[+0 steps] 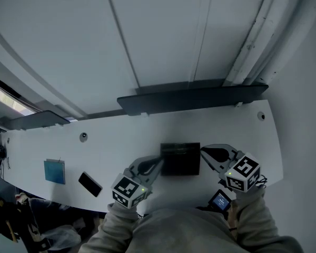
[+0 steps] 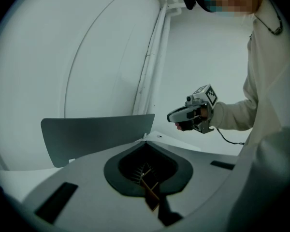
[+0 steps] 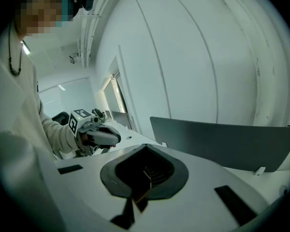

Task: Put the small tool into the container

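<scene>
Flanking the container (image 1: 180, 158), visible only at the head view's lower centre, left gripper (image 1: 158, 162) and right gripper (image 1: 204, 152) are pressed together, empty.

Container (image 1: 180, 159) on table (image 1: 121, 136), before partition (image 1: 192, 98)

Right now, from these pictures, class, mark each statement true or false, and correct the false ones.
1. A black container sits on the white desk between the left gripper and the right gripper. True.
2. The right gripper's jaws stand wide apart. False: they are together.
3. A blue square item lies on the desk, left of the container. True.
4. The flat black item lies right of the container. False: it lies left of it, beside the blue square item.
</scene>
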A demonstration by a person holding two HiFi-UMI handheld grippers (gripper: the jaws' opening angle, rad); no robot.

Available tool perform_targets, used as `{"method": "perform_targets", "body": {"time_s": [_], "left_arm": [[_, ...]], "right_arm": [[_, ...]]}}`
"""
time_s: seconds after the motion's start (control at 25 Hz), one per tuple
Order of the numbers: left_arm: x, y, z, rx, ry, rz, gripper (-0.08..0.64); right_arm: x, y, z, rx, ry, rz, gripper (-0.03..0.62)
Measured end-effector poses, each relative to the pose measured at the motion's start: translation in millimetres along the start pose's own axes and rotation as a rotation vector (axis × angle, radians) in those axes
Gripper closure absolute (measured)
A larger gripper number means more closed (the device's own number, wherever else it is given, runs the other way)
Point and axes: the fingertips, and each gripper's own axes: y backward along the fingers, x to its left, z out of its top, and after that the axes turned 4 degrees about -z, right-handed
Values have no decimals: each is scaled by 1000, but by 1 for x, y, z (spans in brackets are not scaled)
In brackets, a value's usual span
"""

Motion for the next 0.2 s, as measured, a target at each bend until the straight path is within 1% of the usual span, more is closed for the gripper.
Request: {"method": "perform_targets", "body": {"time_s": [0.2], "left_arm": [[3,0,1,-3,6,-5,558]], "right_arm": [[-2,-2,-2,11,-3,0,572]]}}
